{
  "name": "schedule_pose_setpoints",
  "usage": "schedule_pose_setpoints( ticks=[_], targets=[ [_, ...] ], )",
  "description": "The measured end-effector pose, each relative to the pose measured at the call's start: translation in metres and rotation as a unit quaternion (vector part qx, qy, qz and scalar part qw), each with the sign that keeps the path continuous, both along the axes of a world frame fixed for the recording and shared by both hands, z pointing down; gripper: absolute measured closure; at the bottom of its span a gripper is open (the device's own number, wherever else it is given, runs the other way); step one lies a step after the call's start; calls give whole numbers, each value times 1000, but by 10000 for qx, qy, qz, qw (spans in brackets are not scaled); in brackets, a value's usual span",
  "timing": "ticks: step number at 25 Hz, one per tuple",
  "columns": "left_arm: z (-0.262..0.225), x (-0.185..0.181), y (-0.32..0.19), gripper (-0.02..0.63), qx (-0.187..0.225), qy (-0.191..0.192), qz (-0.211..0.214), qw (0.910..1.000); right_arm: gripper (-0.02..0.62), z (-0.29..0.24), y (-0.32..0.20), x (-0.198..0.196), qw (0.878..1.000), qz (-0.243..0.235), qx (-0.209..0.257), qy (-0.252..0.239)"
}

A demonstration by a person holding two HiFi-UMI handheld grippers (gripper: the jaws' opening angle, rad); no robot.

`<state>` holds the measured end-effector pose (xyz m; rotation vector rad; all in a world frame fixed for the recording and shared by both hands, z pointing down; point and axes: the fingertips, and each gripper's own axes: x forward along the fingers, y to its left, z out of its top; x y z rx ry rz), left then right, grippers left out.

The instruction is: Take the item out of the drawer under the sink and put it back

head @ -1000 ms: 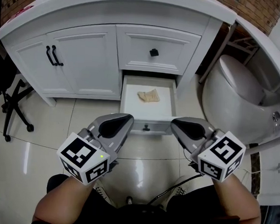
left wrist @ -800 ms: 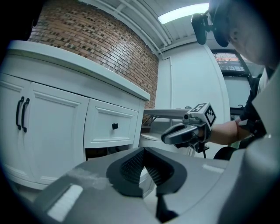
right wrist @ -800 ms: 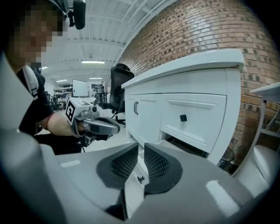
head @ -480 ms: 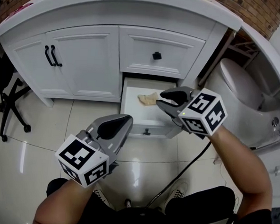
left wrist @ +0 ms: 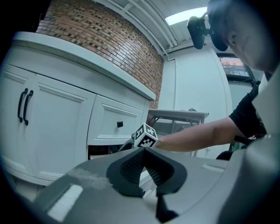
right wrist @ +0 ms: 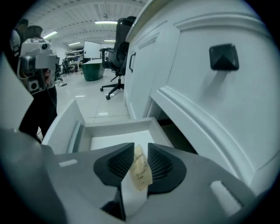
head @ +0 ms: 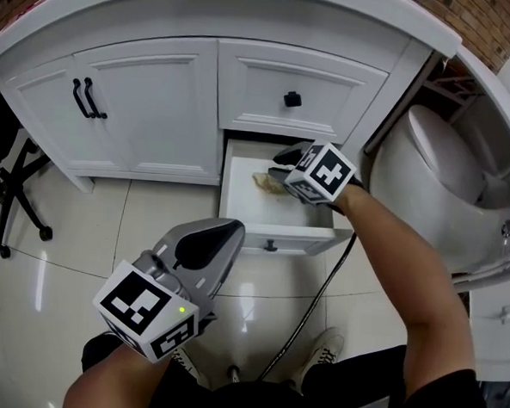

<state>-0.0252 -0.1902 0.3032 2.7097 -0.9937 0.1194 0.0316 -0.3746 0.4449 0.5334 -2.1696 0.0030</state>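
The low drawer [head: 237,208] under the sink stands pulled out. A small tan packet [head: 262,182] lies at its back. My right gripper [head: 279,169] reaches into the drawer right at the packet. In the right gripper view the packet [right wrist: 140,173] stands between the two pads [right wrist: 162,164] of the right gripper [right wrist: 141,151], which are drawn in on it, above the white drawer floor [right wrist: 113,141]. My left gripper [head: 225,231] hangs shut and empty over the floor in front of the drawer; its pads [left wrist: 133,165] meet at the tips of the left gripper [left wrist: 143,151].
Above the open drawer is a closed drawer with a black knob [head: 292,98]. Two cabinet doors with black handles [head: 82,98] are to the left. A white toilet [head: 429,175] stands at the right. A black chair base [head: 10,197] is at the far left.
My right gripper has gone from in front of the drawer forward and down into it, ending on the packet. The left gripper has stayed where it was.
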Motion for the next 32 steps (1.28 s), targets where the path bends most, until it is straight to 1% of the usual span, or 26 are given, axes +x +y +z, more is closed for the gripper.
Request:
schedule_pose_setpoints(
  ticks=[5, 9, 12, 15, 18, 22, 26, 29, 32],
  targets=[
    [1, -2, 0, 600, -48, 21, 1, 10000, 497, 41, -11, 3, 9984, 68, -447, 334],
    [3, -2, 0, 600, -82, 6, 17, 10000, 497, 60, -14, 9, 9958, 183, -715, 537],
    [3, -3, -1, 600, -127, 76, 15, 9999, 496, 66, -17, 15, 9946, 329, -838, 523],
    [3, -4, -3, 600, -145, 119, 5, 9998, 497, 73, -15, 17, 9934, 309, -952, 568],
    [3, -2, -2, 600, -141, 121, 14, 9998, 497, 82, -13, 20, 9924, 282, -991, 670],
    [2, -5, -3, 600, -127, 124, -24, 9998, 505, 84, -14, 18, 9926, 287, -981, 661],
    [3, -7, -2, 600, -135, 111, -49, 9998, 540, 83, -11, 17, 9925, 291, -973, 680],
    [3, -8, -2, 600, -150, 134, -66, 9998, 571, 79, -9, 15, 9924, 332, -1023, 590],
    [2, -9, -2, 600, -186, 196, -95, 9996, 583, 71, -10, 16, 9931, 438, -958, 512]
  ],
)
